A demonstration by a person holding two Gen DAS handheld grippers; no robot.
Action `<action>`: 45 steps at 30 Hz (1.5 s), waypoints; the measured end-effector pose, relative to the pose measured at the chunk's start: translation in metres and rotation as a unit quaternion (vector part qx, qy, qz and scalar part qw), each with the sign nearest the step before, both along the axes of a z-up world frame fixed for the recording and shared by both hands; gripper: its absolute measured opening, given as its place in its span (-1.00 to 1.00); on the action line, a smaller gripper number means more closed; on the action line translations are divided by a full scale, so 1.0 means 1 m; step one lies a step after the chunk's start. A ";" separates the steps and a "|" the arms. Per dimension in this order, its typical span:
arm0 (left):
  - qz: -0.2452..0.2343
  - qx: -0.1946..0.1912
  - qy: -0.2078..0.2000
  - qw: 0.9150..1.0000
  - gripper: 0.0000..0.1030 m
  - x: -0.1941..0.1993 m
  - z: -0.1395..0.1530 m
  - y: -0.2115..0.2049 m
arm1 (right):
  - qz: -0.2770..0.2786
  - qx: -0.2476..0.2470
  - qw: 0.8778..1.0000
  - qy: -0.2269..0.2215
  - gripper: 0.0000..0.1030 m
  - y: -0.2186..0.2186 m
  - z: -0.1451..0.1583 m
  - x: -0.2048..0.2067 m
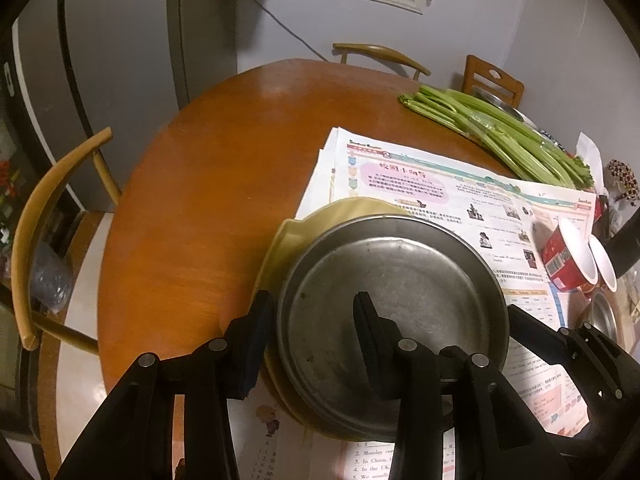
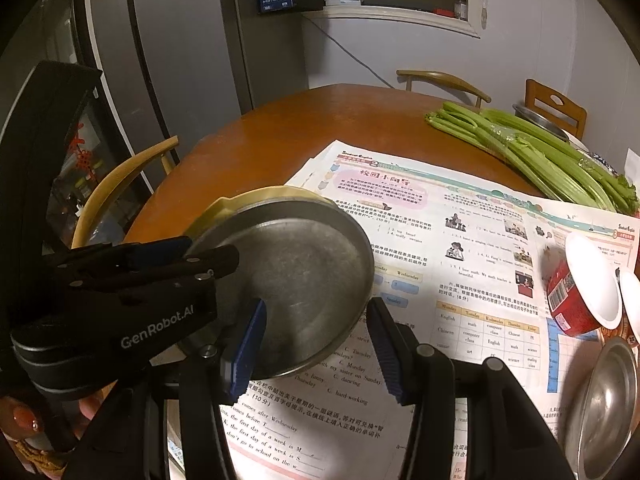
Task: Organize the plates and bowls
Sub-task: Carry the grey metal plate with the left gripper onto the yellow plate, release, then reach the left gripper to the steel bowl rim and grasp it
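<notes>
- A round metal plate (image 1: 394, 276) sat on top of a yellow plate (image 1: 288, 236), and both lay on the big school newspaper (image 1: 448, 196) near the front of the round brown desk (image 1: 200, 200).
- The left gripper (image 1: 312, 312) had one finger outside the left rim of the two plates and one finger (image 1: 366, 316) on the inside of the metal plate. The rim was between them. I could not tell if the pads were pressing on it.
- The right gripper (image 2: 316, 344) was partly spread. Its left blue pad (image 2: 250, 344) was over the near edge of the metal plate, and its right pad (image 2: 386, 344) was over the newspaper just beside the plate. It was not holding anything.
- In the right view, the left gripper's black body came in from the left and reached the far left rim of the plate.
- Two red paper bowls (image 2: 580, 292) with white insides lay tipped on their sides at the right end of the newspaper.
- A shiny steel bowl (image 2: 604, 396) sat just in front of them, near the right edge.
- A bunch of green celery (image 2: 536, 152) lay at the far right of the desk.
- Wooden chairs (image 1: 52, 200) stood around the desk.
</notes>
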State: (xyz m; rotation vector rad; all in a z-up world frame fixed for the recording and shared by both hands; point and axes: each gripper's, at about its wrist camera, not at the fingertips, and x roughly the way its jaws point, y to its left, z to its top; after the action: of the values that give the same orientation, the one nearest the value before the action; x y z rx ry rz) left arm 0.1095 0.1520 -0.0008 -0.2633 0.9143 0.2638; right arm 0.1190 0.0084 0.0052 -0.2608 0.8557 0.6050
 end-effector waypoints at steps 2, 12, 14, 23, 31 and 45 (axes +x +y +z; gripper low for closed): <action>0.000 -0.003 -0.001 1.000 -0.14 -0.001 0.001 0.001 | -0.002 -0.002 1.000 -0.002 0.02 0.000 0.000 0.000; 0.006 -0.009 -0.035 0.999 0.03 -0.019 0.025 -0.007 | -0.012 0.018 0.999 -0.025 0.02 -0.022 0.019 -0.006; 0.003 -0.008 -0.043 0.999 0.05 -0.021 0.030 -0.011 | -0.017 0.029 0.999 -0.036 0.03 -0.032 0.028 -0.010; -0.031 -0.004 -0.072 0.997 0.09 -0.021 0.059 -0.054 | -0.068 0.061 0.993 -0.076 0.03 -0.091 0.062 -0.008; -0.070 -0.011 -0.080 0.994 0.10 -0.004 0.071 -0.107 | -0.132 0.089 0.983 -0.090 0.09 -0.168 0.080 0.002; -0.145 -0.034 -0.063 0.987 0.10 0.027 0.062 -0.201 | -0.224 0.092 0.966 -0.089 0.09 -0.280 0.074 0.012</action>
State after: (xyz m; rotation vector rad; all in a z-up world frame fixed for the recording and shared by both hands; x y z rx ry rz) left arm 0.1367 -0.0494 0.0611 -0.2047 0.8251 -0.0531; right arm 0.1315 -0.2713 0.0794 0.0496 0.6502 0.2292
